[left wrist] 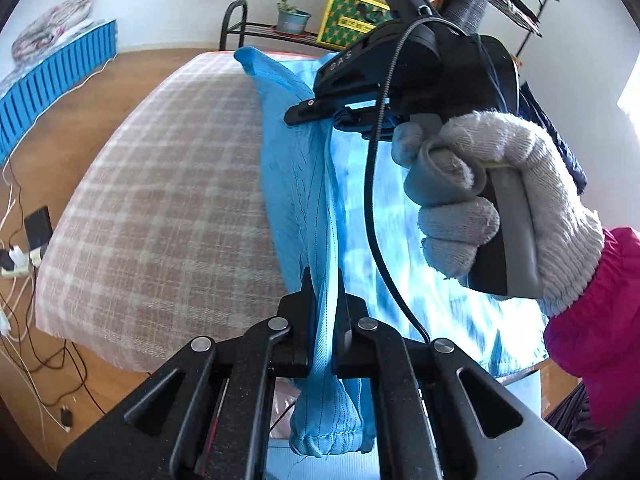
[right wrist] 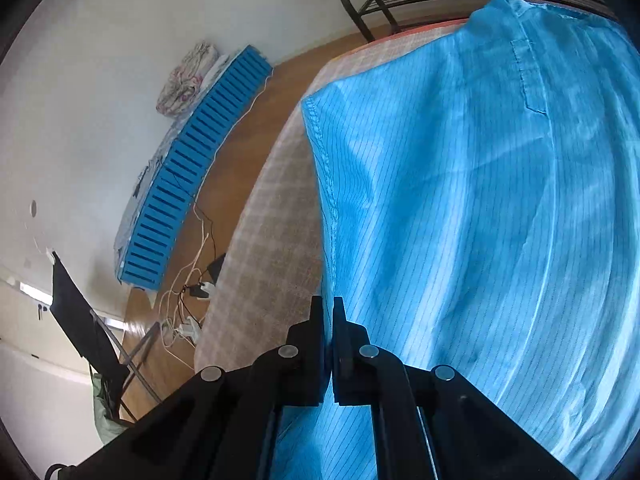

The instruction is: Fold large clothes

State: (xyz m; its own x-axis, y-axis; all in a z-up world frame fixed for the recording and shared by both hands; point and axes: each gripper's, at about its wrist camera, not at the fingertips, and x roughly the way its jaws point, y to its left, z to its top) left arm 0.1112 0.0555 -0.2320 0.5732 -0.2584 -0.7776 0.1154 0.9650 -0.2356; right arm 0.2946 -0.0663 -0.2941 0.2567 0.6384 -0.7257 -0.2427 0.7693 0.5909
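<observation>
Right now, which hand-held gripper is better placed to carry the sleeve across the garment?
Left. The left hand-held gripper already pinches the blue sleeve near its cuff; the right hand-held gripper holds the garment's edge.

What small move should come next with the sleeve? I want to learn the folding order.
Probably carry the sleeve across over the blue garment's body and lay it flat. The left gripper pinches it near the cuff, the right gripper grips it farther up, so the sleeve hangs lifted between them over the plaid cover, while the body lies spread out.
</observation>
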